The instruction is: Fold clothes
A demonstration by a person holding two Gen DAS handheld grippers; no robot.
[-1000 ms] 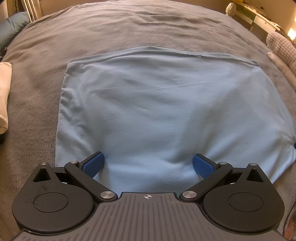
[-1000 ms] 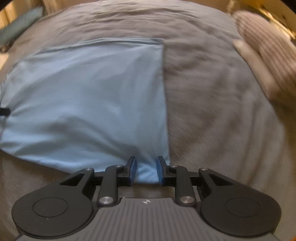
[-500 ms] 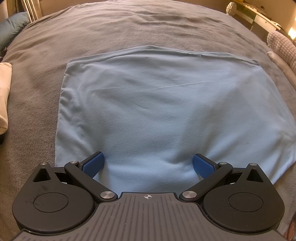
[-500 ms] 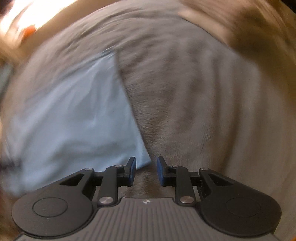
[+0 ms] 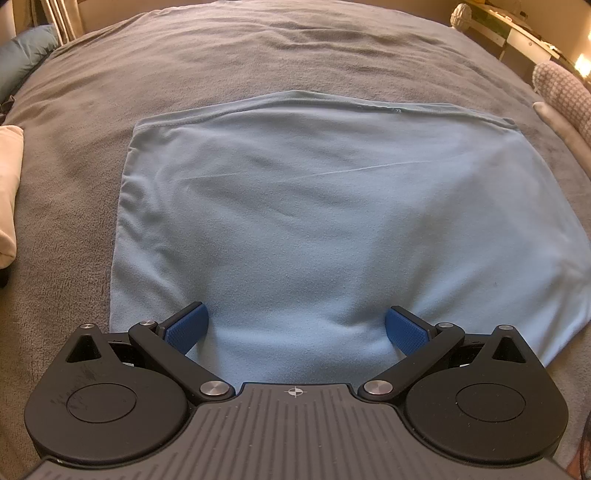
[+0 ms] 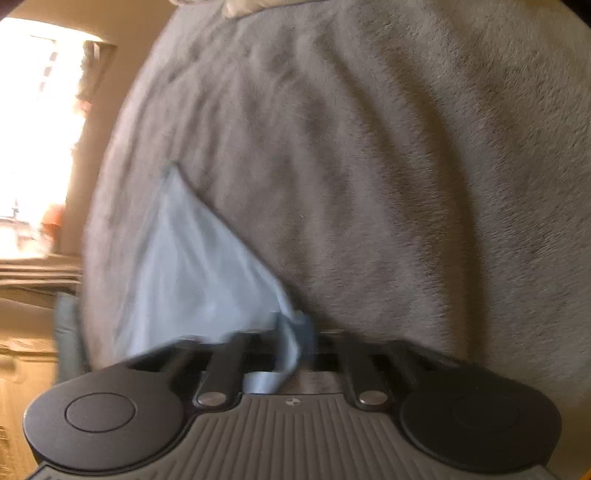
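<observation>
Grey blanket (rumpled), bedside clutter

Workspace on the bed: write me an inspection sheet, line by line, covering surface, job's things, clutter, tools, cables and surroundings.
Surface: grey blanket over the bed, lightly wrinkled.
Job's things: light blue garment lying flat, folded to a rough rectangle; in the right wrist view one corner is bunched up at the tool.
Clutter: cream cloth at the left edge, knitted item at the right edge, teal pillow far left.
Tools: left tool open wide, fingers resting on the garment's near edge; right tool blurred, cloth between its fingers, closure cannot be told.
Cables: nothing seen.
Surroundings: shelf or desk far right; bright window in the right wrist view.
</observation>
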